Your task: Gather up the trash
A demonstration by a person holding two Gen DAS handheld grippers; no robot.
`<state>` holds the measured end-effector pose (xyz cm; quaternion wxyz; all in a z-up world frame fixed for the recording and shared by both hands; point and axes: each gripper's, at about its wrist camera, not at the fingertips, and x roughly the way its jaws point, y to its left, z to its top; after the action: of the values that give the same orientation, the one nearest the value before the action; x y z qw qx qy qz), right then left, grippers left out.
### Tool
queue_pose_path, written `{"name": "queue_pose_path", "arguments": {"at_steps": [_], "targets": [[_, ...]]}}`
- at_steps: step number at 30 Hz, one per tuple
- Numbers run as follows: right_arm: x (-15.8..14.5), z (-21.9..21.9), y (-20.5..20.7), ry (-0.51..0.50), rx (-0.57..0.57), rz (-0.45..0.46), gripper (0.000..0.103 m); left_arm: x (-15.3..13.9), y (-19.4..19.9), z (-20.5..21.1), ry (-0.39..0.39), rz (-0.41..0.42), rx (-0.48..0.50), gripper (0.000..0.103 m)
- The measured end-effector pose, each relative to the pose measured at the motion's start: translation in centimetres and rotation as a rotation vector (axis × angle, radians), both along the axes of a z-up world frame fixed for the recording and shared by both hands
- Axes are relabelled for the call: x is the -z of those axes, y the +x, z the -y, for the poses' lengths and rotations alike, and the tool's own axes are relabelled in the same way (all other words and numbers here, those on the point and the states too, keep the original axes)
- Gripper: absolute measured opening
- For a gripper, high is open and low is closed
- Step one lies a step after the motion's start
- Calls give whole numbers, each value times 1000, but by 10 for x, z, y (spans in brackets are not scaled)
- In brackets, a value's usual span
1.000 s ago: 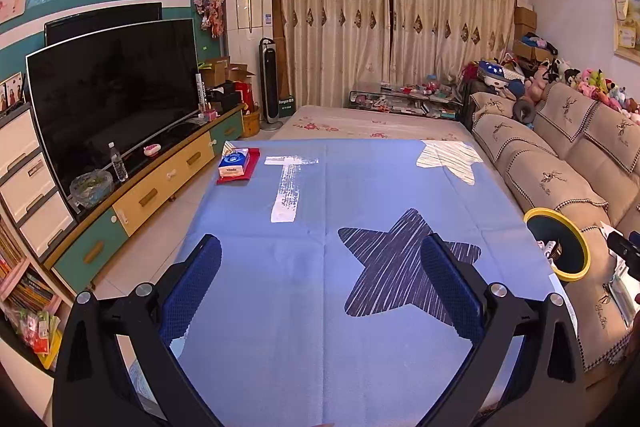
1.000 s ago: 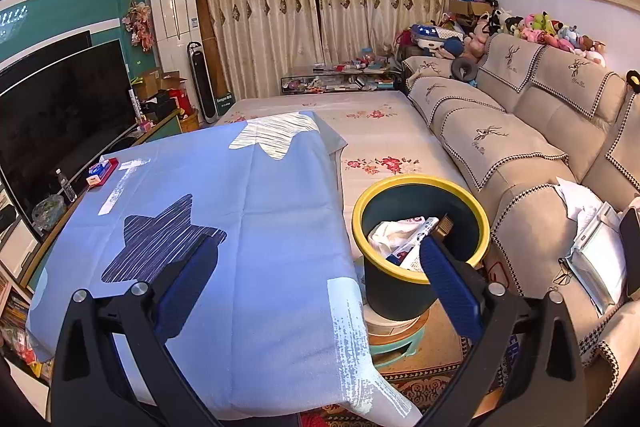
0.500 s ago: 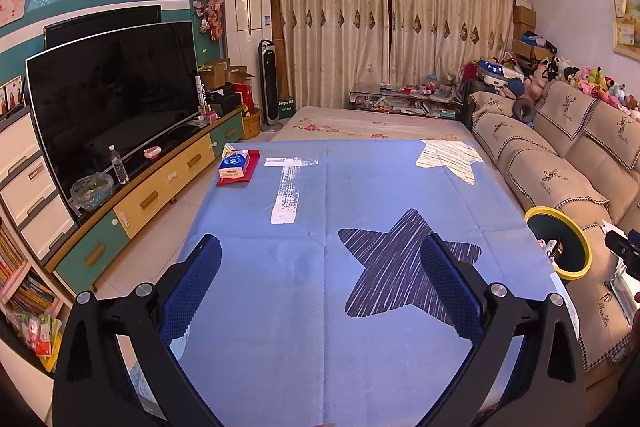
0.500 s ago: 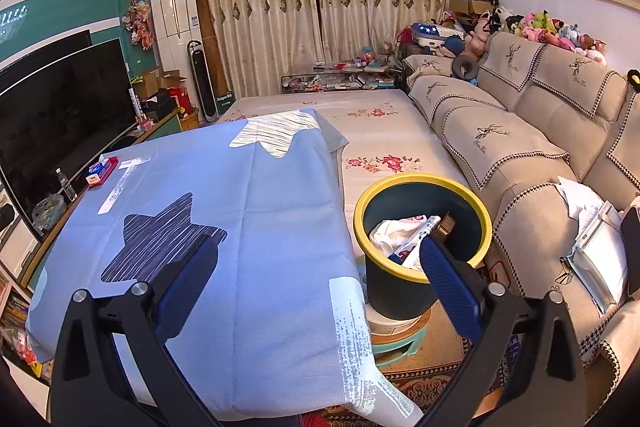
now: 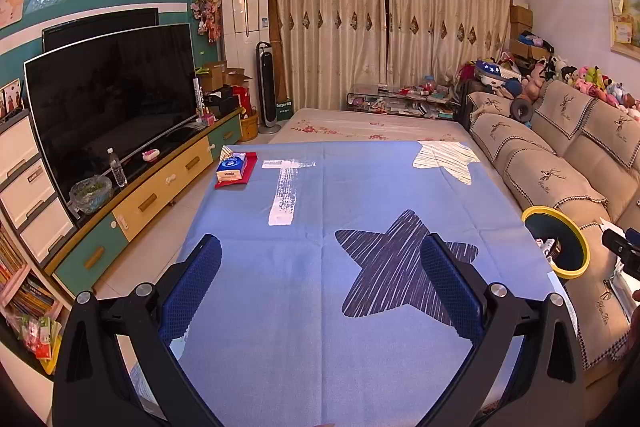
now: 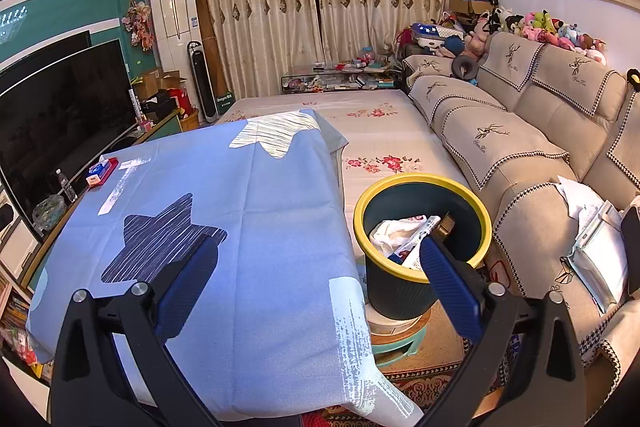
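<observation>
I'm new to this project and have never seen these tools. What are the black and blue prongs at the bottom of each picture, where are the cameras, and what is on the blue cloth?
There is no robot here: a person holds a two-finger gripper in each hand, and each gripper carries a wide-angle camera looking forward along its fingers. One picture comes from the left gripper, the other from the right gripper. The prongs are the fingers, black with blue pads. Both grippers are open and hold nothing.

The blue star-patterned cloth covers a table. On its far left corner lies a blue tissue pack on a red mat; I see nothing else on it. Beside the table, next to the sofa, stands a dark bin with a yellow rim, with paper and wrappers inside.
</observation>
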<state>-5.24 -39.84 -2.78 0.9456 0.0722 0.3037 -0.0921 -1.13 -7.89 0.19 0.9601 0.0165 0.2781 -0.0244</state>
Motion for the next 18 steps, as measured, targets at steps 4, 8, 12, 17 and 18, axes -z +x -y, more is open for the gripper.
{"name": "queue_pose_path", "arguments": {"at_steps": [4,8,12,17,18], "targets": [[0,0,0,0,-1,0,96,-1,-2,2,1,2,3,98],[0,0,0,0,0,0,96,-2,-2,2,2,1,4,98],[1,-1,0,1,0,-2,96,-1,-1,2,1,1,3,98],[1,-1,0,2,1,-1,96,-2,-2,4,1,-2,7,98],[1,-1,0,1,1,-1,96,-3,-2,4,1,-3,8,98]]}}
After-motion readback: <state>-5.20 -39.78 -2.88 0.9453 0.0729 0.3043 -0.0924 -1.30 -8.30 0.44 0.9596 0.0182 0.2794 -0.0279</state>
